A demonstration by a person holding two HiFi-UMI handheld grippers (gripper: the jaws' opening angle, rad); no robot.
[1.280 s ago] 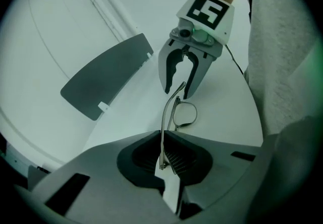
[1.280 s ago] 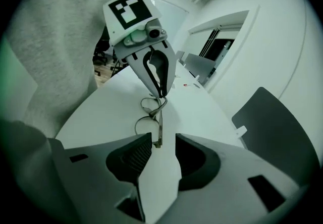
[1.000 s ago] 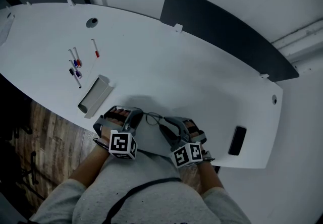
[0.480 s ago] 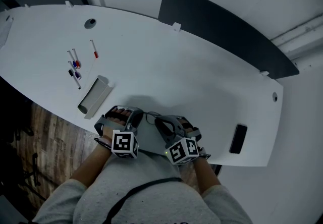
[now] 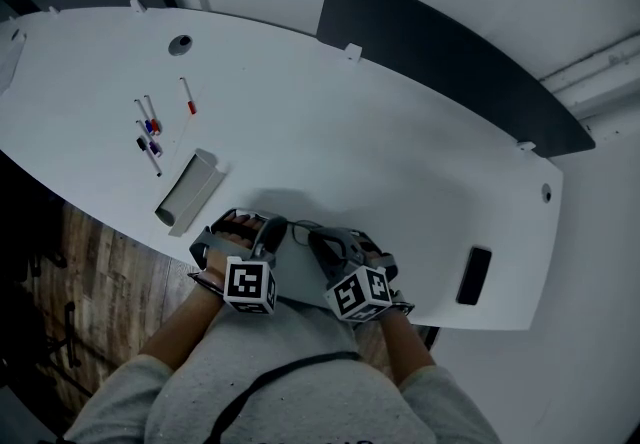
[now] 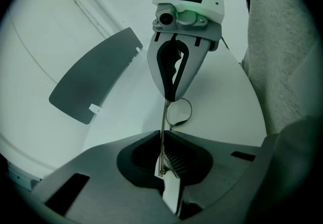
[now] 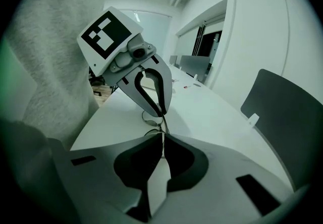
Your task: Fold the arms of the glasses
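Thin wire-framed glasses (image 5: 298, 229) hang just above the white table (image 5: 350, 152) at its near edge, between my two grippers. My left gripper (image 5: 272, 232) is shut on one thin metal arm (image 6: 162, 137), which runs from its jaws (image 6: 162, 170) up to the other gripper's tips. A round lens rim (image 6: 180, 112) shows behind that arm. My right gripper (image 5: 322, 240) faces the left one tip to tip; its jaws (image 7: 163, 142) are closing, pads meeting on the wire of the glasses (image 7: 151, 117). The rest of the frame is hidden by the fingers.
A grey open case (image 5: 186, 190) lies left of the grippers near the table edge. Several pens (image 5: 150, 132) and a red marker (image 5: 188, 97) lie farther left. A black phone (image 5: 471, 275) rests at the right edge. A dark chair back (image 5: 450, 52) stands behind the table.
My right gripper's jaws have come together onto the glasses, and it has rolled a little and shifted slightly left. The left gripper has kept still with its grip.
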